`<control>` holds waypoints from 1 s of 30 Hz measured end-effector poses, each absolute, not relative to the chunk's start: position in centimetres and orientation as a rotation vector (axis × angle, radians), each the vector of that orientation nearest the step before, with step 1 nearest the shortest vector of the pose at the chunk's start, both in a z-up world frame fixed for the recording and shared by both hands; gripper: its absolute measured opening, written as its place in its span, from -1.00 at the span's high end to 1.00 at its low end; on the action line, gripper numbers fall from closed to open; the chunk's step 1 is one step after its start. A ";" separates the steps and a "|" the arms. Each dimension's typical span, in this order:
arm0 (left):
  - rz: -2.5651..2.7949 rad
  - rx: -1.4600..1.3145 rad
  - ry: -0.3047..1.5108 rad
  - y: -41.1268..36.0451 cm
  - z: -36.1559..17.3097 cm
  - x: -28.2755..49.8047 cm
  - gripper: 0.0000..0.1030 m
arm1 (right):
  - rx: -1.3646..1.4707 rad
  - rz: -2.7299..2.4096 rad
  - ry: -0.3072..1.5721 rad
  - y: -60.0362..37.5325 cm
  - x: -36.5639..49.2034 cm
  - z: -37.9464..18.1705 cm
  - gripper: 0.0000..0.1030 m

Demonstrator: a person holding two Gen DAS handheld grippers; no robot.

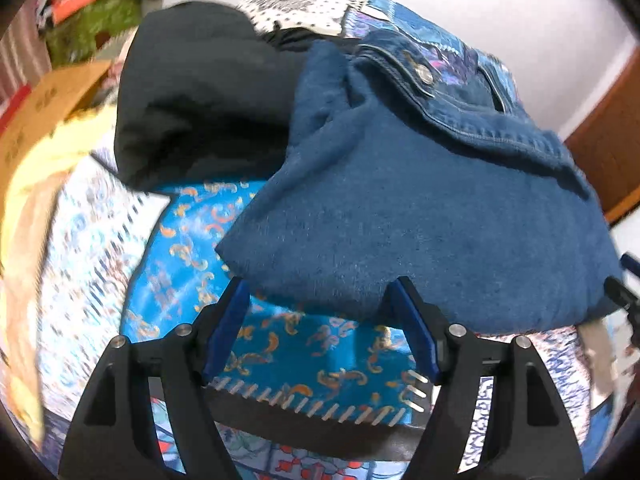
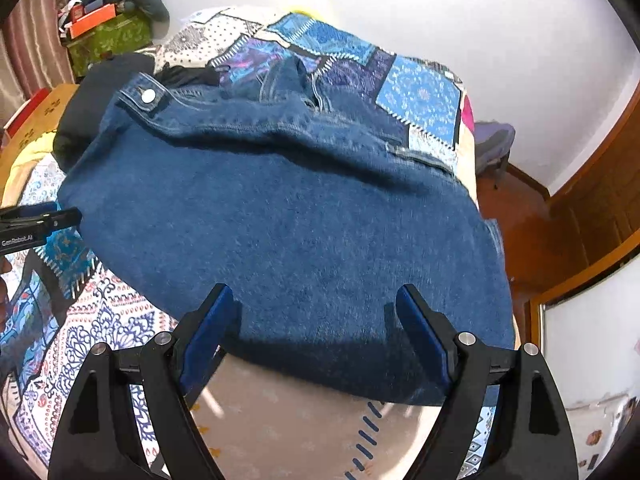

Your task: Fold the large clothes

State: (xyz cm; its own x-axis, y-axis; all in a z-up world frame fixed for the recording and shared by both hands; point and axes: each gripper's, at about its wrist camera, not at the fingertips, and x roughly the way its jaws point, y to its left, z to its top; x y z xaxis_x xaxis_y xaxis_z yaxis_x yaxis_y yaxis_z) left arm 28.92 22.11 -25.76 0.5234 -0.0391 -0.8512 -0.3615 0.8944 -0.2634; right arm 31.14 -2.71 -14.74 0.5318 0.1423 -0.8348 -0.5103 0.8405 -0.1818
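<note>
A pair of blue denim jeans [image 1: 420, 208] lies folded on a patchwork quilt [image 1: 280, 340], waistband and metal button at the far end; it fills the right wrist view [image 2: 288, 216]. My left gripper [image 1: 320, 288] is open and empty at the near left edge of the fold. My right gripper [image 2: 316, 296] is open and empty over the near right edge of the denim. The left gripper's tip shows in the right wrist view [image 2: 44, 220].
A black folded garment [image 1: 200, 108] lies left of the jeans. A cardboard box [image 1: 44, 104] and a green box [image 2: 108, 36] with clutter stand at the far left. The quilt's [image 2: 424, 96] right edge drops to a wooden floor [image 2: 532, 232] and door frame.
</note>
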 end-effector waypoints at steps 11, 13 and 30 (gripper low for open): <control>-0.025 -1.016 0.985 24.7 -30.5 29.9 -0.42 | -0.443 0.393 0.987 -2.5 31.8 -16.5 -0.57; -0.015 -1.060 0.957 25.2 -30.9 30.2 -0.42 | -0.452 0.390 0.991 -2.6 31.8 -16.7 -0.57; 0.194 -0.839 0.841 23.8 -26.6 32.6 0.41 | -0.417 0.419 0.996 -1.6 32.4 -14.9 -0.57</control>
State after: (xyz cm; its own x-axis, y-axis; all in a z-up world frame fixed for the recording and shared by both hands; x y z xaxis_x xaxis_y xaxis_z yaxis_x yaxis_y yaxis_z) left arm 32.56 23.84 -26.62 0.6706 -0.1617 -0.7240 -0.4623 0.6721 -0.5784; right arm 32.42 -1.58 -14.92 0.4787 0.1462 -0.8657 -0.5169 0.8440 -0.1433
